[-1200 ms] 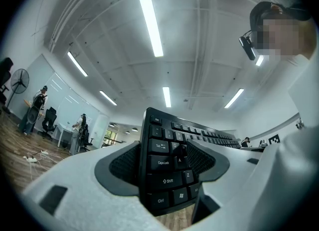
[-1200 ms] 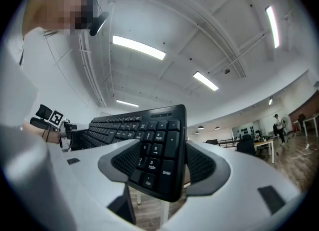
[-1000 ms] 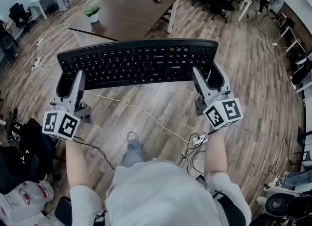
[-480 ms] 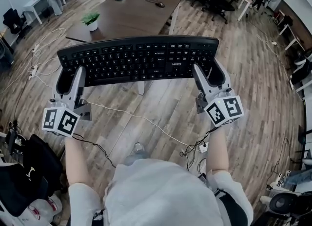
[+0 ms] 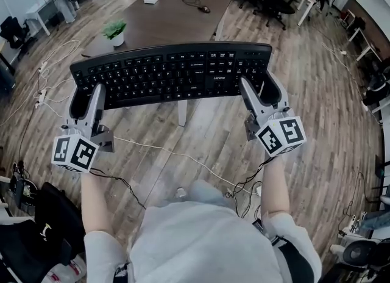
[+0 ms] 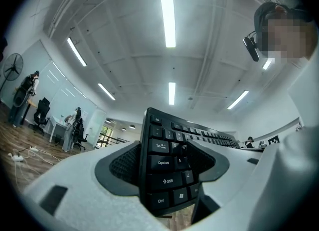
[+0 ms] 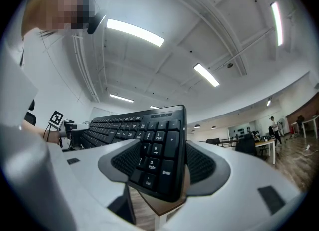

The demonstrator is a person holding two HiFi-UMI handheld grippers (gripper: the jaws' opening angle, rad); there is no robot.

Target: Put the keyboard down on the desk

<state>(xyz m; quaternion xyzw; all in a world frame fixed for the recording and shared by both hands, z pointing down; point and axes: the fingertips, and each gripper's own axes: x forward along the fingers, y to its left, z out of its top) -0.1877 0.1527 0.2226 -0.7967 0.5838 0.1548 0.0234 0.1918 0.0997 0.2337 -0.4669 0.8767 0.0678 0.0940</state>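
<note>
**A:** Starting with the head view, where is the keyboard (image 5: 173, 75) found?

**B:** It is held in the air at 12 o'clock. One end is clamped by the left claw (image 5: 86, 97) at 9 o'clock and the other by the right claw (image 5: 261, 93) at 3 o'clock. The surface (image 5: 164, 22) is seen beyond and below it, and no contact can be made out.

**A:** And in the left gripper view?

**B:** The Shift-key end is pinched between the two jaws.

**A:** The right gripper view?

**B:** The number-pad end is gripped likewise.

**A:** What is left?

**B:** The carrying is judged nearly done. Lowering onto the surface and release are not yet done.
</note>
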